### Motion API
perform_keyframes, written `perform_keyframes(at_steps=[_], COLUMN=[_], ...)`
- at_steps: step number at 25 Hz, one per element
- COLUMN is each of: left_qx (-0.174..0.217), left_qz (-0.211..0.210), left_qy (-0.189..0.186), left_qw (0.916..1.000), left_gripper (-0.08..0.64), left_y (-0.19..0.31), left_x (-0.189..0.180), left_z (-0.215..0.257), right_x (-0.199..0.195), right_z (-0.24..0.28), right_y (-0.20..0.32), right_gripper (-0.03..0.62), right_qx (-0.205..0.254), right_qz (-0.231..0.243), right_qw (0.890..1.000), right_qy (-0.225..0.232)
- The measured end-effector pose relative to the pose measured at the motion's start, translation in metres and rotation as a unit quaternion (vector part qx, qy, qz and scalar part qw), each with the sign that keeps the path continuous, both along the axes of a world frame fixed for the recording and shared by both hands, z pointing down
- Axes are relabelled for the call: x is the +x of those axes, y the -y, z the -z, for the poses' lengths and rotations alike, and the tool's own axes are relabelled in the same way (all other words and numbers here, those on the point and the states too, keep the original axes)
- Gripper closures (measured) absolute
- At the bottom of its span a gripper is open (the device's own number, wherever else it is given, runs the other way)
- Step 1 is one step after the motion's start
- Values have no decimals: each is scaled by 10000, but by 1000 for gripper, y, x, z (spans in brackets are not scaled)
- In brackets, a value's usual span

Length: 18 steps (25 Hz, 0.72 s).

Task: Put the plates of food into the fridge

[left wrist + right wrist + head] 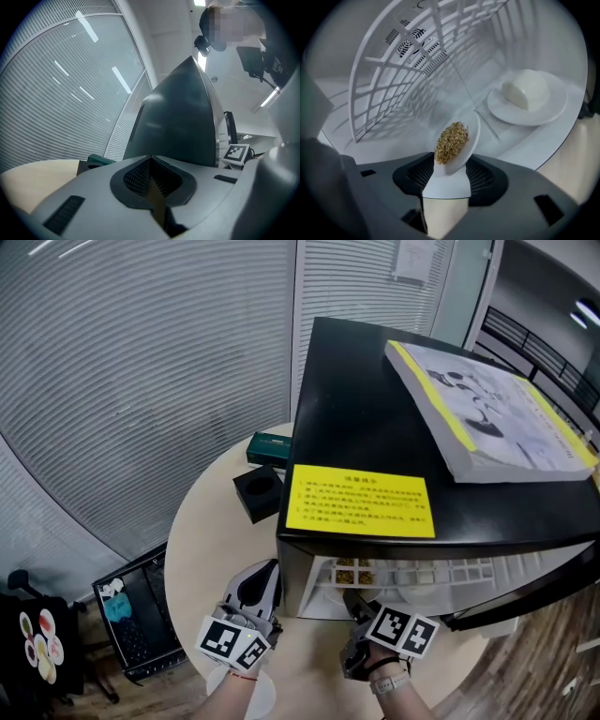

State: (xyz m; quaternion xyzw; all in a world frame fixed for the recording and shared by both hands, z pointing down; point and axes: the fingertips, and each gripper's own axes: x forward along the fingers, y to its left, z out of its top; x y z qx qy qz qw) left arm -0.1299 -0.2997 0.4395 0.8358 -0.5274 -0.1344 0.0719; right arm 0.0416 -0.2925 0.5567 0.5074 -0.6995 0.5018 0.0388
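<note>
A small white plate of brown grains lies just inside the black mini fridge, on its white floor. The plate's near rim sits between the jaws of my right gripper, which stand open with the pads off it. From above, the right gripper reaches into the fridge mouth under the wire shelf, and the grains show through the shelf. Deeper inside rests a second white plate with a white bun. My left gripper hovers shut and empty left of the fridge, its fingertips meeting.
The fridge stands on a round beige table, its door swung open to the right. A thick book lies on top. A black box and a green box sit left of the fridge. Blinds cover the windows behind.
</note>
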Motion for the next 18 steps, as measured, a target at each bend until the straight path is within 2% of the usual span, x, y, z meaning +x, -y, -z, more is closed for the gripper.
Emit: perform_keyframes(at_steps=[4, 8, 15, 18], left_qx=[-14, -18, -44, -40], left_qz=[17, 64, 42, 63], left_qy=[-44, -134, -184, -175], left_qw=[10000, 9999, 9998, 9998], left_gripper=[554, 554, 554, 554], left_y=[-1, 0, 1, 1], left_x=[0, -2, -1, -3], left_z=[0, 0, -1, -1], right_x=[1, 0, 18, 20], right_z=[-5, -7, -11, -11], right_y=[-1, 0, -1, -2], right_gripper=[399, 363, 350, 345], right_qx=[141, 160, 331, 372], right_qz=[530, 1195, 1128, 1113], right_qw=[9966, 9875, 9768, 9755], right_qy=[-614, -1017, -1788, -1861])
